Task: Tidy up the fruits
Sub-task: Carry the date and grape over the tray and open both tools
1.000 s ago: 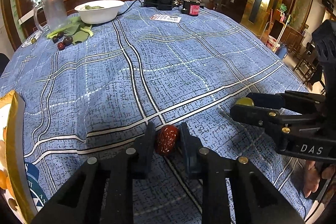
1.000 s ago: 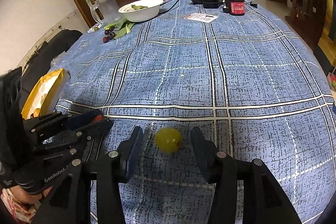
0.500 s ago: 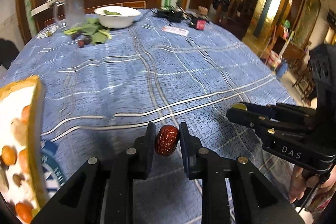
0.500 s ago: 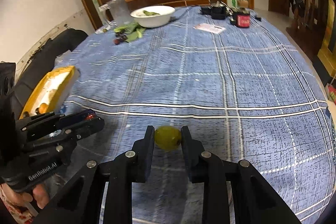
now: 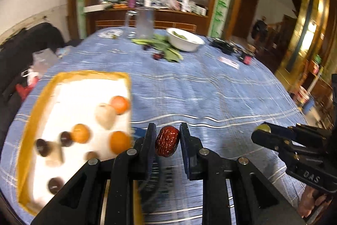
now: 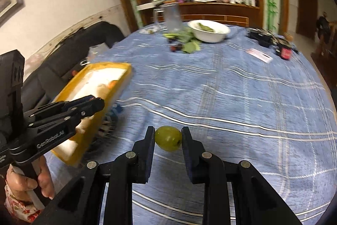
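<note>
- Above the worktop's (image 5: 210,85) near edge, left gripper (image 5: 167,141) fingers pinch a red date (image 5: 167,143).
- Yellow tray (image 5: 42,98) lies just left, nearer this gripper.
- Right gripper (image 6: 168,138) pinches a green fruit (image 6: 168,138).

Both wrist views look forward, low over the blue-clothed table (image 5: 210,85) — sharing the yellow tray (image 6: 88,71).

White letters "DAS" stand on the side of the black plastic right gripper (image 5: 261,134) in the left wrist view, and white "GenRobot.AI" runs along the body of the black plastic left gripper (image 6: 95,103) in the right wrist view; other print is too blurred to read.
</note>
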